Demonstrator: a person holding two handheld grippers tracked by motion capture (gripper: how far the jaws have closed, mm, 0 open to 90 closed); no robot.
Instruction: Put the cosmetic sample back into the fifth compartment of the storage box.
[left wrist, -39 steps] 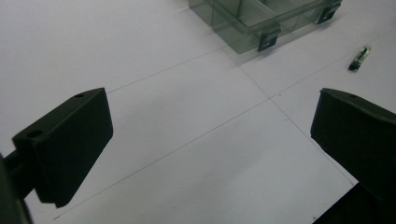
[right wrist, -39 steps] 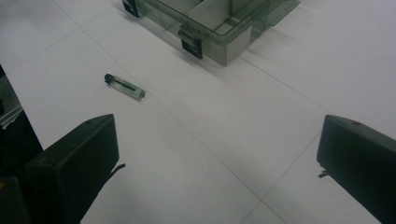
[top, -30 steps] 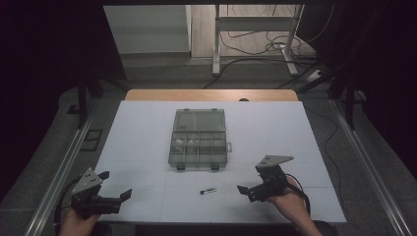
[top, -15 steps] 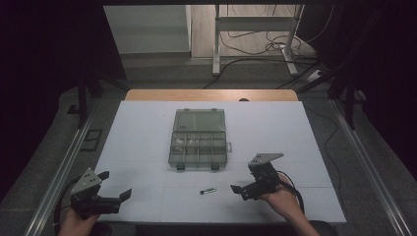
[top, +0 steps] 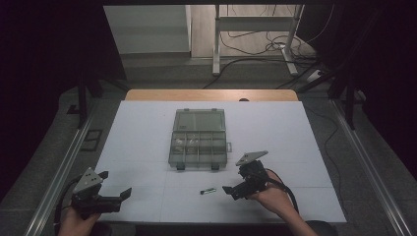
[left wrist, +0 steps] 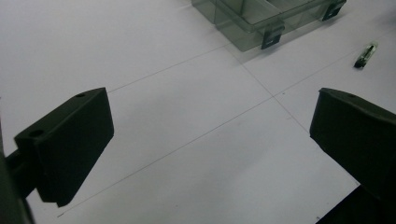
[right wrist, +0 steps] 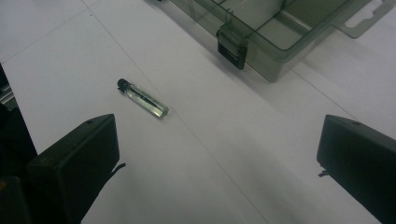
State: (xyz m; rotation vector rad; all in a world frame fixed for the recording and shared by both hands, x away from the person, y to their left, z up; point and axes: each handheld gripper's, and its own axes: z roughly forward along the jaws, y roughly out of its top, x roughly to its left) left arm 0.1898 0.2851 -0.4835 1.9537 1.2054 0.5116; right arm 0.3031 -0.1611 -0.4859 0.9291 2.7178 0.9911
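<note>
Left gripper (top: 114,189) at table's near-left corner, jaws wide apart, holding nothing. Small vial (top: 208,191), probably glass, lies flat on white table (top: 295,147) before compartment box (top: 199,137). Right gripper (top: 235,184) just beside vial, jaws spread, nothing held.

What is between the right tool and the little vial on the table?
Nothing visible. The right tool is open, and only bare white table lies between it and the small vial, which rests near the clear compartment box.
</note>
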